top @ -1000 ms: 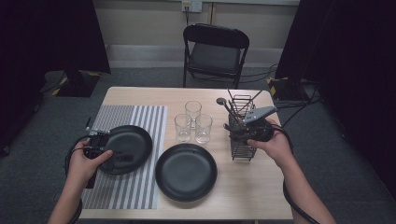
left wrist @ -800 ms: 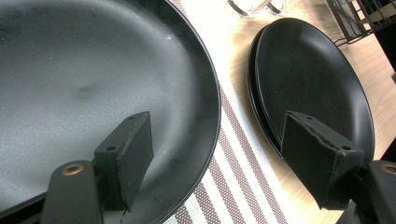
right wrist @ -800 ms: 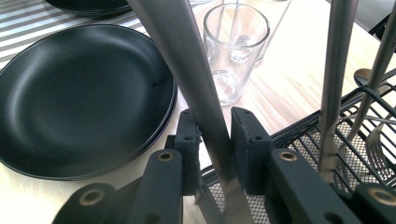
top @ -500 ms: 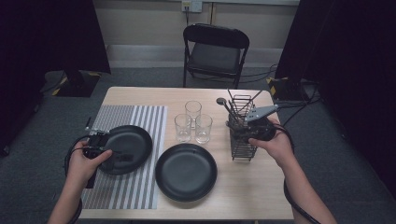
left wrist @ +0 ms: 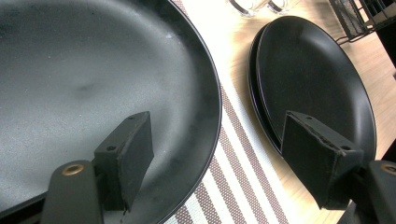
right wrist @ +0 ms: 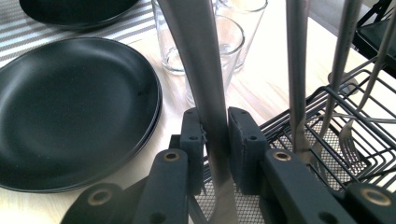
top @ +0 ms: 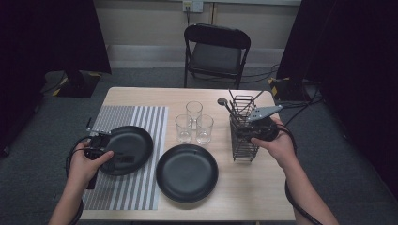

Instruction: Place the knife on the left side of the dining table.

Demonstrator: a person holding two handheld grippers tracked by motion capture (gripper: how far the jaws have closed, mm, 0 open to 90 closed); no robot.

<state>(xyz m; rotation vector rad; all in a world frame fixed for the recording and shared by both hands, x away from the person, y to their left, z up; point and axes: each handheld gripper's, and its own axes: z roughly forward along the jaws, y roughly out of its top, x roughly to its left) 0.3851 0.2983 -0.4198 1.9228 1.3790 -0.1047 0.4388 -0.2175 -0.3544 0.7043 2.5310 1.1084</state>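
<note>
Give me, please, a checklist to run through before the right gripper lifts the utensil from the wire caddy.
1. Right gripper shut on utensil handle: ok, both pads touch it.
2. Neighbouring utensils outside the jaws: ok.
3. Wire caddy upright: ok.
4. Glasses apart from caddy: ok.
5. Left gripper holding plate: not ok, open astride the rim.
</note>
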